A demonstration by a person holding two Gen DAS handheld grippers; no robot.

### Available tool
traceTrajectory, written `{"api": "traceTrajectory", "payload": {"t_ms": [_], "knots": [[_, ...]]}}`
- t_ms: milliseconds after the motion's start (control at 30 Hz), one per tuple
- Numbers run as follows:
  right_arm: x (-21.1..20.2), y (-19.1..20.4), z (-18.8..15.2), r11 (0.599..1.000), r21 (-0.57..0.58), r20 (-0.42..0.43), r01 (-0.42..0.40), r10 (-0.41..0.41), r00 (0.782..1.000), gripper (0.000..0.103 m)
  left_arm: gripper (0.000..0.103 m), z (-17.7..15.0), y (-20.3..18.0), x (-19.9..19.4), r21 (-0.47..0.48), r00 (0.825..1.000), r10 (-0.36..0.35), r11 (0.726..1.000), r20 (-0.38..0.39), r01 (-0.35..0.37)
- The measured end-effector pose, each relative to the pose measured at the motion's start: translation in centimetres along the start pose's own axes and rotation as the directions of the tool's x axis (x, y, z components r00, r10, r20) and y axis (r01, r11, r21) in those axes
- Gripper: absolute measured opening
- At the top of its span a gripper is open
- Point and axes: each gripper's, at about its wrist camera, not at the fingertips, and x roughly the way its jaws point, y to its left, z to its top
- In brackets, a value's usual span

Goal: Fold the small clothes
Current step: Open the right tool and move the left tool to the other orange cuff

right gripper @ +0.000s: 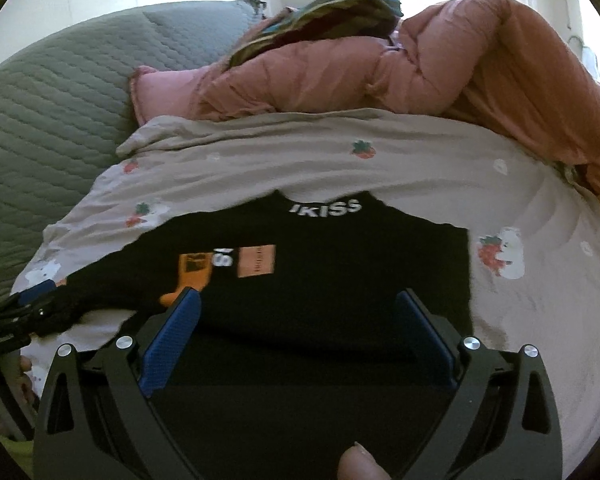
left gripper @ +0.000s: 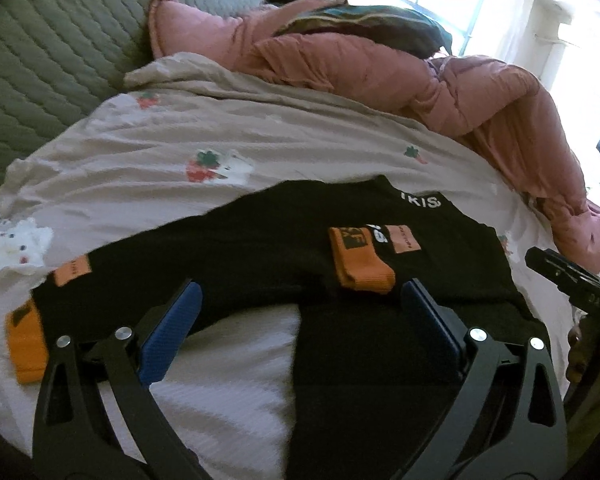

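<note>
I hold 1 tool in each hand above the bed, and both stand wide open with nothing between their blue pads. My left tool [left gripper: 300, 312] hangs over the near left part of the black sweater [left gripper: 260, 248]; my right tool [right gripper: 300, 316] hangs over its near right part.

The sweater lies flat on the strawberry-print sheet [left gripper: 160, 132], collar and white lettering at the far edge. Its bottom part looks already turned up toward me, making a darker double layer at the near edge. 1 sleeve, ending in an orange cuff [left gripper: 362, 270], lies folded in across the chest beside the orange patch [right gripper: 257, 261]. The other sleeve trails out to the left, its orange cuff [left gripper: 26, 340] resting on the sheet, apart from the body.

So I judge the fold about half done: 1 sleeve in, 1 sleeve out, and the body not yet brought into a compact stack. The pink quilt [left gripper: 440, 92] and green quilted pillow [left gripper: 52, 48] lie far off, clear of my work.
</note>
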Motion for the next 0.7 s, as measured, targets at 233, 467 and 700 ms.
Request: {"api": "traceTrajectory", "payload": {"t_ms": [233, 467, 700], "knots": [[0.0, 4.0, -0.1, 0.997, -0.064, -0.011, -0.049, 0.049, 0.999, 0.097, 0.093, 0.0, 2.5, -2.3, -0.041, 0.998, 0.051, 0.998, 0.032, -0.049], [0.1, 7.0, 0.0, 0.991, -0.11, -0.019, -0.077, 0.076, 0.997, 0.098, 0.093, -0.2, 5.1, -4.3, -0.076, 0.994, 0.1, 0.992, 0.054, -0.096], [0.4, 9.9, 0.0, 0.981, -0.158, -0.031, -0.111, 0.107, 0.994, 0.098, 0.093, -1.0, 7.9, -5.4, -0.129, 0.99, 0.136, 0.983, 0.044, -0.13]]}}
